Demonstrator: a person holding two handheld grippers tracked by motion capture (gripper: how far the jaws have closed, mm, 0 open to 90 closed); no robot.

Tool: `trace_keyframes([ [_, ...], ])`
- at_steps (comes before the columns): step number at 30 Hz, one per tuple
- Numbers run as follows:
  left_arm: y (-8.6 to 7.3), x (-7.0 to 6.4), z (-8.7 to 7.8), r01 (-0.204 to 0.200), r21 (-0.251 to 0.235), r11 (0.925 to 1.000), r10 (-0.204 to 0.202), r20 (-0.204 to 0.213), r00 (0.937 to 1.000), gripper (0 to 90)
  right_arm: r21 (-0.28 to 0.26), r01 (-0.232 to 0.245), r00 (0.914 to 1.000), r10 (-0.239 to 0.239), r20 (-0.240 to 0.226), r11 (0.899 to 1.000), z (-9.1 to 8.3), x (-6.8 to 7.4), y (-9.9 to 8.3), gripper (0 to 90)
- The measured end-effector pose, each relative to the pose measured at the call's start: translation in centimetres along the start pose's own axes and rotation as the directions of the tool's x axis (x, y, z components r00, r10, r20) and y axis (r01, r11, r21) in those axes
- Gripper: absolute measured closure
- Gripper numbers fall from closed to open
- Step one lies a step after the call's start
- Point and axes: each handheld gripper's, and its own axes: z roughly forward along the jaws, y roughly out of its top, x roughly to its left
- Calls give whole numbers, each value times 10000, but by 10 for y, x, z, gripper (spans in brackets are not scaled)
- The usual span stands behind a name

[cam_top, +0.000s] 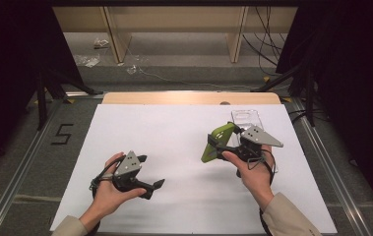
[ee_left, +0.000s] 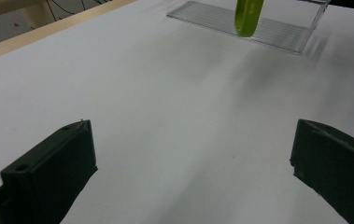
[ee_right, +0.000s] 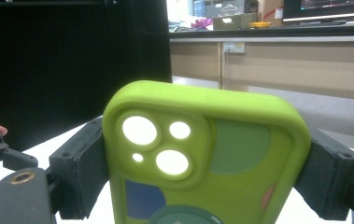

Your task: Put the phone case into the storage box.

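Right gripper (cam_top: 222, 142) clamps green phone case (cam_top: 217, 141) aloft.
Left gripper (cam_top: 150, 177) idles agape; clear case (cam_top: 247, 119) beyond probably needs setting-down next.

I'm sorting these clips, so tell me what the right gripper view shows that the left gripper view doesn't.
Right gripper view alone: the green phone case's camera cutouts and coloured patches, clamped between that hand-held gripper's jaws, with a counter behind. Left gripper view alone: a clear phone case lying flat on the white table, past open, empty jaws. Shared: the green case, seen edge-on in the left gripper view.
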Motion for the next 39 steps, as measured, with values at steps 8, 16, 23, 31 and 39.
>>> trace_keyframes([
  [8,-7,4,-7,121,-25,9999,-122,-158,9998,0,-29,-12,9999,12,100,10000,-2,-3,2,161],
  [16,-13,6,-14,271,-53,9996,-273,-417,9988,0,-113,-59,9994,63,331,9999,-5,-10,6,161],
  [23,-14,6,-16,337,-104,9994,-341,-442,9984,0,-273,-141,9985,155,526,9995,-8,-17,10,161],
  [31,-17,6,-19,395,-110,9992,-400,-487,9980,0,-362,-215,9960,246,859,9991,-11,-27,13,162],
  [39,-17,5,-20,389,-150,9991,-396,-535,9978,0,-602,-168,9933,236,1132,9980,-16,-37,20,162],
])
